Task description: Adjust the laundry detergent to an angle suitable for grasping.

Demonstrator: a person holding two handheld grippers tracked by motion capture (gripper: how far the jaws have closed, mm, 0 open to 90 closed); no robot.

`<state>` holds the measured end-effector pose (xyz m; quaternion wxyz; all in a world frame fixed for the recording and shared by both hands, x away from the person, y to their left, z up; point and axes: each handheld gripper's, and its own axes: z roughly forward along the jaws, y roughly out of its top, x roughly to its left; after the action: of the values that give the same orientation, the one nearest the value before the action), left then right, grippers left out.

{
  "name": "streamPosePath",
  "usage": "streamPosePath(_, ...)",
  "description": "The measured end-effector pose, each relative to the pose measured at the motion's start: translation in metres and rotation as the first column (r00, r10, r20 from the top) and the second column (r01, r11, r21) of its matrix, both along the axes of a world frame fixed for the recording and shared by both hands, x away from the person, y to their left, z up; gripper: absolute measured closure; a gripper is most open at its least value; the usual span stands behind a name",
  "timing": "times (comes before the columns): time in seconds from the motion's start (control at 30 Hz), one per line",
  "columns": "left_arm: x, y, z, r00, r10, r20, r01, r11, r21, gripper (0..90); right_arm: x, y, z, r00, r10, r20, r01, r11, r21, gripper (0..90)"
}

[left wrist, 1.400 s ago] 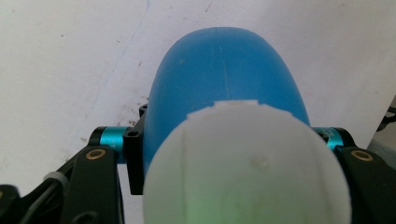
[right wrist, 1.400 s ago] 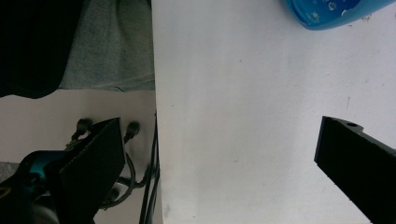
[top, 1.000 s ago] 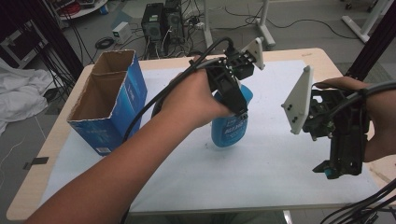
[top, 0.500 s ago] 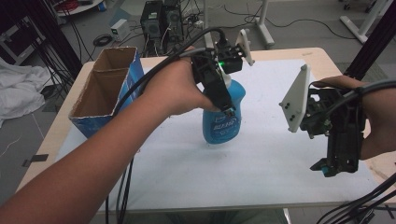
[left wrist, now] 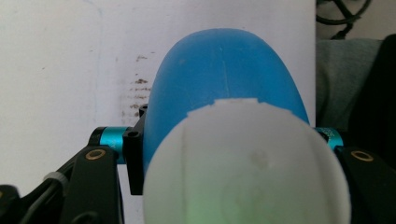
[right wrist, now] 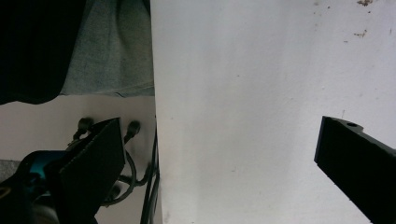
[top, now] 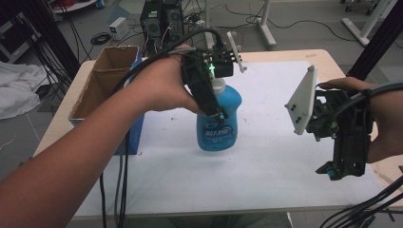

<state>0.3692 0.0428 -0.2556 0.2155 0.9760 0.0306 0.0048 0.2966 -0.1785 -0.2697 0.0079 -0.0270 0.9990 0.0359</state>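
The blue bottle [top: 218, 118] is held by its neck above the white surface [top: 266, 161], near the cardboard box [top: 102, 88]. It could slip or swing, since only the neck is clamped by the left gripper [top: 216, 114]. The right gripper [top: 340, 171] is held wide apart over the surface, gripping nothing.

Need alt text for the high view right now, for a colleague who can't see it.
The left gripper is shut on a blue bottle above the white table, beside an open cardboard box. The right gripper hangs open, right.
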Motion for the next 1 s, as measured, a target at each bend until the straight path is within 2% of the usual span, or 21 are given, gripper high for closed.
streamPosePath(0.1, -0.002, 0.001, -0.002, 0.9983, -0.058, -0.004, 0.058, 0.9983, -0.005, 38.4, 0.000, 0.001, 0.000, 1.0000, 0.004, 0.001, -0.004, 1.0000, -0.001, 1.1)
streamPosePath(0.17, -0.003, 0.001, -0.004, 0.9948, -0.102, -0.001, 0.102, 0.9948, 0.001, 38.4, 0.001, 0.001, 0.000, 1.0000, 0.008, 0.000, -0.008, 1.0000, 0.002, 1.1)
streamPosePath(0.2, -0.005, 0.001, -0.006, 0.9912, -0.132, 0.000, 0.132, 0.9912, 0.004, 38.4, 0.001, 0.001, 0.000, 1.0000, 0.004, 0.001, -0.004, 1.0000, 0.000, 1.1)
streamPosePath(0.33, -0.006, 0.001, -0.011, 0.9806, -0.196, -0.013, 0.196, 0.9806, 0.006, 38.4, 0.000, 0.001, 0.000, 1.0000, 0.000, 0.003, 0.000, 1.0000, 0.000, 1.1)
streamPosePath(0.4, -0.006, 0.001, -0.013, 0.9777, -0.209, -0.019, 0.209, 0.9779, 0.005, 38.4, 0.000, 0.000, 0.000, 1.0000, 0.001, 0.002, -0.001, 1.0000, 0.001, 1.1)
streamPosePath(0.47, -0.007, 0.003, -0.015, 0.9713, -0.238, -0.005, 0.238, 0.9713, -0.004, 38.4, -0.001, 0.000, 0.000, 1.0000, 0.003, 0.003, -0.003, 1.0000, 0.003, 1.1)
streamPosePath(0.57, -0.007, 0.005, -0.018, 0.9652, -0.261, 0.012, 0.261, 0.9653, 0.004, 38.4, -0.001, -0.001, 0.000, 1.0000, 0.000, 0.002, 0.000, 1.0000, 0.001, 1.1)
streamPosePath(0.73, -0.008, 0.009, -0.024, 0.9496, -0.313, 0.023, 0.312, 0.9499, 0.012, 38.4, -0.002, -0.001, 0.000, 1.0000, 0.001, 0.006, -0.001, 1.0000, 0.004, 1.1)
streamPosePath(0.8, -0.008, 0.013, -0.027, 0.9419, -0.334, 0.032, 0.334, 0.9424, 0.002, 38.4, -0.003, -0.001, 0.001, 1.0000, -0.001, 0.006, 0.001, 1.0000, 0.003, 1.1)
streamPosePath(0.87, -0.007, 0.016, -0.030, 0.9384, -0.343, 0.039, 0.344, 0.9391, -0.003, 38.4, -0.003, -0.001, 0.001, 1.0000, 0.000, 0.008, 0.000, 1.0000, 0.005, 1.1)
streamPosePath(0.93, -0.007, 0.019, -0.033, 0.9321, -0.359, 0.048, 0.360, 0.9329, -0.012, 38.4, -0.004, -0.001, 0.000, 1.0000, 0.001, 0.008, -0.001, 1.0000, 0.007, 1.1)
streamPosePath(1.0, -0.006, 0.022, -0.035, 0.9291, -0.368, 0.042, 0.369, 0.9294, -0.018, 38.4, -0.004, -0.002, 0.000, 1.0000, 0.002, 0.008, -0.002, 1.0000, 0.006, 1.1)
